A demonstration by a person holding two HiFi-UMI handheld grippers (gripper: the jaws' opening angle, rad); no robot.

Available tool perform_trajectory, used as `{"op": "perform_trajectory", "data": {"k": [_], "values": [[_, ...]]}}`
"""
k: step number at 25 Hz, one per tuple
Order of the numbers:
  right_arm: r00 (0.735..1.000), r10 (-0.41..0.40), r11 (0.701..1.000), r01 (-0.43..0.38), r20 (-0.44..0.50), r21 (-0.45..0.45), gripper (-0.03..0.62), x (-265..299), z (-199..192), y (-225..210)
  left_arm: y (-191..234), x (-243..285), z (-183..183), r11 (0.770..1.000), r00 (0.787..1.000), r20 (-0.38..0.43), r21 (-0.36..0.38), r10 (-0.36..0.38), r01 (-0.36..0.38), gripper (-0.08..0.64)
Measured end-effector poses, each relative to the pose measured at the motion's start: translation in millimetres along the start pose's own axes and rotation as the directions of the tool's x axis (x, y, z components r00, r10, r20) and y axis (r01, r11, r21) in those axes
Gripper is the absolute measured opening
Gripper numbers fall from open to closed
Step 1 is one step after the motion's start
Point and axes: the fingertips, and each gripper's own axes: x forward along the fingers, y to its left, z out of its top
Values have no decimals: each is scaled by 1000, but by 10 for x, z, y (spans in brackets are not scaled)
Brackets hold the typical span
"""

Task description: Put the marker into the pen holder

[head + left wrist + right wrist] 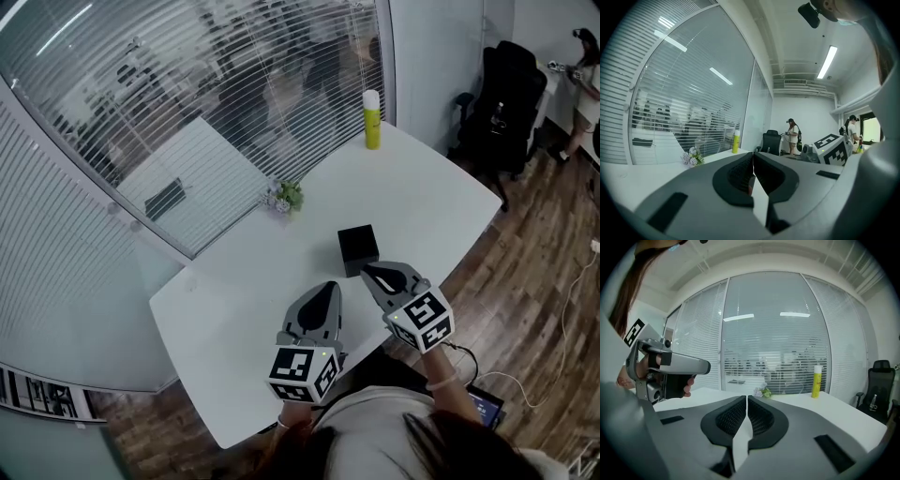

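The black cube-shaped pen holder (357,248) stands on the white table (431,202), just beyond both grippers. No marker shows on the table or in the holder's dark top. My left gripper (328,285) (753,154) is shut, with its jaws meeting at the tip. A thin dark reddish sliver shows in the hollow between them, and I cannot tell what it is. My right gripper (368,270) (747,398) is shut and empty, its tip close to the holder's near right corner. Both are held low over the table's near edge.
A yellow bottle (372,119) (816,381) stands at the far end of the table. A small bunch of flowers (284,197) (693,157) lies by the glass wall with blinds. A black office chair (506,103) stands to the right, and people stand beyond it.
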Motion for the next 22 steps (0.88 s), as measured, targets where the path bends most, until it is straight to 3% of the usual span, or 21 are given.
{"op": "perform_trajectory", "data": {"k": [6, 22], "values": [[999, -37, 999, 37, 21, 10, 32, -116, 32, 52, -28, -122, -12, 1000, 1000, 5, 3, -7, 7, 20], [987, -133, 987, 140, 96, -77, 28, -461, 288, 173, -153, -322, 13, 999, 999, 24, 25, -30, 29, 20]]}}
